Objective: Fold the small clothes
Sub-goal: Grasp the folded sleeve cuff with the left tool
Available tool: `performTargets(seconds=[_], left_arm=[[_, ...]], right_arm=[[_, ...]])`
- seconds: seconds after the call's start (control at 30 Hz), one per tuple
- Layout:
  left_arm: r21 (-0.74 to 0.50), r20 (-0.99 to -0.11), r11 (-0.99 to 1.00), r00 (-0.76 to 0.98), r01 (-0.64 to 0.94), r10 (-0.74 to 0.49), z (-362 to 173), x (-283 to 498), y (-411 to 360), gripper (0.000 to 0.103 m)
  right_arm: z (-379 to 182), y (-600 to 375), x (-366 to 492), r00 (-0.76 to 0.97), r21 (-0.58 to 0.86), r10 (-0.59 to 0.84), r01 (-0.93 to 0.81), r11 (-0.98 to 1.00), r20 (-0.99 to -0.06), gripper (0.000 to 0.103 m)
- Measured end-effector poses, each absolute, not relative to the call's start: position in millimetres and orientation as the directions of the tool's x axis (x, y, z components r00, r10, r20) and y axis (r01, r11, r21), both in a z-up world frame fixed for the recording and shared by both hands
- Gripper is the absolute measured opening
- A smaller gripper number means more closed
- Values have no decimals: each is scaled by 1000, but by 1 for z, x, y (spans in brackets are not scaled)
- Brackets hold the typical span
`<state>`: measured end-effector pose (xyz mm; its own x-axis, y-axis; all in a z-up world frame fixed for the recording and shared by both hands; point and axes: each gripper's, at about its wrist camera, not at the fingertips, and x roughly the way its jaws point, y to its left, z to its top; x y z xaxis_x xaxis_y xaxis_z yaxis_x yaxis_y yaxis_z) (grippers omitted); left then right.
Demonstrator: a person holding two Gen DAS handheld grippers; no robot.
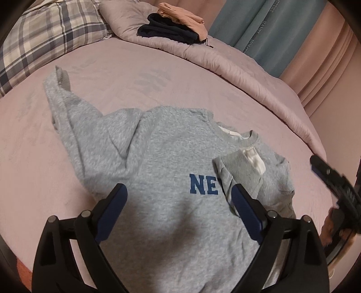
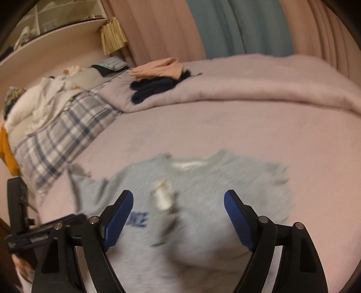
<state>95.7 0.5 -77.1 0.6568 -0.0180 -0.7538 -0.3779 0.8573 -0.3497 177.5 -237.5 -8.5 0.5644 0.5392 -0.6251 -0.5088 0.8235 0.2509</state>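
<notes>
At the bottom of the left wrist view the left gripper (image 1: pixel 178 198) hangs over the grey sweatshirt (image 1: pixel 158 157) with its blue-padded fingers (image 1: pixel 112 209) spread wide and nothing pinched between them; the cloth lies below them, not in their grasp. The sweatshirt sits in the middle of the frame, spread front-up on the pink bedsheet (image 1: pixel 33 169), with blue letters (image 1: pixel 203 180) reading "NE" on the chest. One sleeve (image 1: pixel 243 171) is folded in across the chest at centre right, its cuff covering the rest of the lettering and showing a white lining; the other sleeve (image 1: pixel 65 99) stretches out toward the upper left. At the right edge of that frame the right gripper (image 1: pixel 334 180) shows as a dark, blurred shape. In the right wrist view the right gripper (image 2: pixel 178 198) fills the bottom of the frame, its jaws likewise released and standing apart above the sweatshirt (image 2: pixel 203 191), which is smeared by blur; no cloth is between the pads. The left gripper (image 2: pixel 45 227) appears at the lower left edge there. Farther back, a plaid pillow (image 1: pixel 45 38) lies at the upper left, and a rumpled pink duvet (image 1: pixel 225 63) runs across the top. On it rests a small stack of folded clothes, a peach garment (image 1: pixel 182 15) above a navy garment (image 1: pixel 167 29). Behind hang pink and teal curtains (image 1: pixel 270 27).
</notes>
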Motion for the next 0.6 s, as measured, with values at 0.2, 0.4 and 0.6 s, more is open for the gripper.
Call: performTargets(seconds=[0.2,0.4,0.6], left_arm=[[-353,-768,857,639,-376,-36,-89,112,0,93],[-398,-774,836,628,-379,-84,-104,136,0,93],[-465,-756,825,629,-319,-183,-108,157,-19,92]], right_arm=[[-27,-271,219,642,301,458,-347,889,-614,82],[-62,-281,233,617,308,407,-266,913,-674,82],[-67,-288,234,599,334,432,-274,902,-675,82]])
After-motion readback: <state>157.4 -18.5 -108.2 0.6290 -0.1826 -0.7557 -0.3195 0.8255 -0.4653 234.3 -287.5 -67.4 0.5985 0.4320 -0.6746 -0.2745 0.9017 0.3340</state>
